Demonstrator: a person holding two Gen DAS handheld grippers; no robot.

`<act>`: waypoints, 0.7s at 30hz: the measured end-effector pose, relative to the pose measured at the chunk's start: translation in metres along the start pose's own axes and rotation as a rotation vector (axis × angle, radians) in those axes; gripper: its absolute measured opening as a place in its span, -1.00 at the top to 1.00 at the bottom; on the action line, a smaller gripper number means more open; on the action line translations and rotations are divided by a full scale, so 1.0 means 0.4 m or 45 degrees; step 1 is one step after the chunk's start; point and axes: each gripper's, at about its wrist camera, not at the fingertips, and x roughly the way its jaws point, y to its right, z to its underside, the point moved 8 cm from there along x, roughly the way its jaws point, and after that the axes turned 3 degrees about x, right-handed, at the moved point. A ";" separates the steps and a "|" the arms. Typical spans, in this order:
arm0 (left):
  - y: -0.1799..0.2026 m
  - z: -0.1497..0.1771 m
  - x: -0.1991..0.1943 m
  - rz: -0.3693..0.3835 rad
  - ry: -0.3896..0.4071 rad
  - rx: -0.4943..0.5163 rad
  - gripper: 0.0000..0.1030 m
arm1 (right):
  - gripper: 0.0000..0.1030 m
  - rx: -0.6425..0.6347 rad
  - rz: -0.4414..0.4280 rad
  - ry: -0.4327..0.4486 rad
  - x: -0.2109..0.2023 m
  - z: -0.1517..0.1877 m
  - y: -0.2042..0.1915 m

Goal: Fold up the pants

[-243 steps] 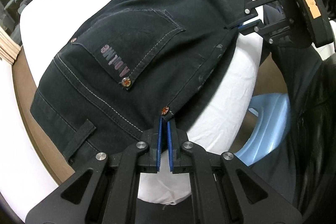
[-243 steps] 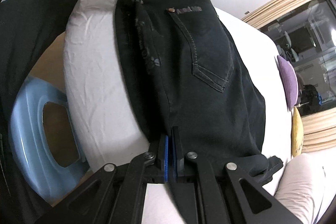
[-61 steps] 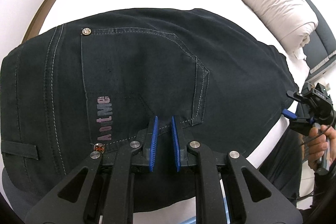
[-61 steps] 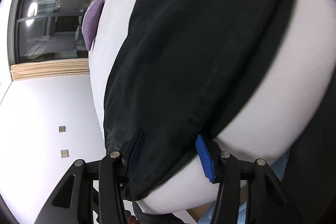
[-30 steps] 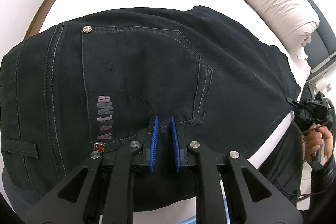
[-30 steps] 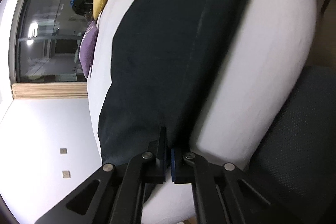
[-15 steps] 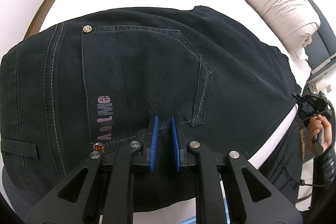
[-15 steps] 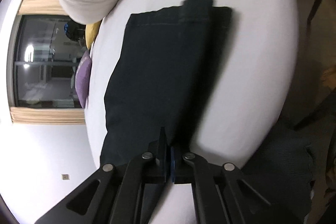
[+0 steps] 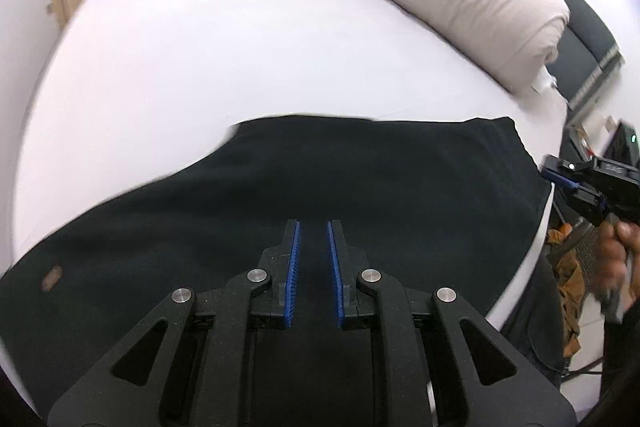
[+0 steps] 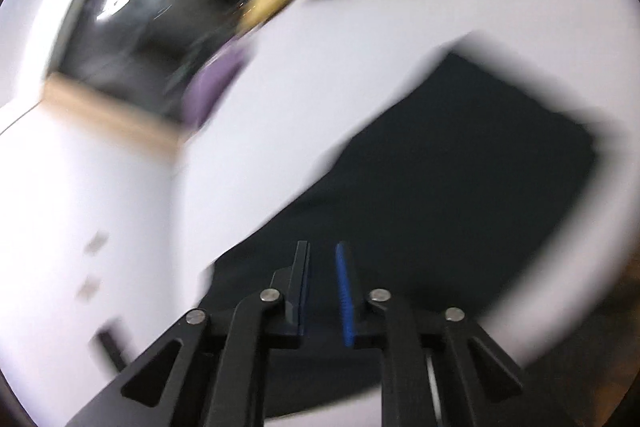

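Left gripper [image 9: 313,227], jaws narrowly apart and empty, hovers over black pants [image 9: 360,179] along the bed's [image 9: 200,67] near edge. Right gripper [image 10: 321,247] has just been opening, empty. Released there, the cloth might slip off.

Left tool [image 9: 312,231]: matte black linkage arms, silver screws, ribbed blue pads. Right tool [image 10: 323,255]: same build. Dark sleeve at 4 o'clock.

The black pants [image 9: 360,187] lie flat on the white bed [image 9: 240,67], folded into a long dark shape. One end sits at the bed's edge. They look blurry in the right wrist view.
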 end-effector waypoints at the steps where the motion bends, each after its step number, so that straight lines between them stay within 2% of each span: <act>1: 0.012 -0.025 0.040 0.009 -0.009 -0.009 0.75 | 0.84 -0.038 -0.070 -0.094 0.075 0.018 -0.043; 3: 0.020 -0.050 0.089 0.031 -0.017 -0.024 0.75 | 0.85 -0.006 -0.190 -0.238 0.200 0.042 -0.076; 5: 0.014 -0.061 0.140 -0.004 -0.044 -0.023 0.75 | 0.85 0.043 -0.185 -0.340 0.301 0.060 -0.056; 6: 0.008 -0.057 0.164 -0.013 -0.065 -0.023 0.75 | 1.00 0.063 -0.156 -0.377 0.352 0.065 -0.029; 7: 0.000 -0.052 0.181 -0.015 -0.072 -0.017 0.75 | 1.00 0.075 -0.126 -0.370 0.370 0.060 -0.005; 8: -0.007 -0.049 0.188 -0.013 -0.062 -0.007 0.75 | 1.00 0.105 -0.167 -0.359 0.377 0.046 0.011; 10: -0.017 -0.050 0.193 -0.001 -0.034 -0.001 0.75 | 1.00 0.117 -0.181 -0.275 0.364 -0.018 0.036; 14: -0.039 -0.082 0.217 0.017 0.009 -0.039 0.75 | 1.00 0.225 -0.154 -0.058 0.290 -0.175 0.158; 16: -0.047 -0.096 0.221 0.023 0.036 -0.044 0.75 | 1.00 0.230 -0.053 0.078 0.228 -0.246 0.226; 18: -0.060 -0.110 0.223 0.023 0.058 -0.054 0.75 | 1.00 0.310 0.018 0.204 0.151 -0.303 0.317; 20: -0.085 -0.118 0.212 0.040 0.087 -0.093 0.75 | 1.00 0.334 0.122 0.315 0.071 -0.342 0.391; 21: -0.107 -0.120 0.199 0.014 0.106 -0.111 0.75 | 1.00 0.334 0.156 0.336 0.036 -0.361 0.413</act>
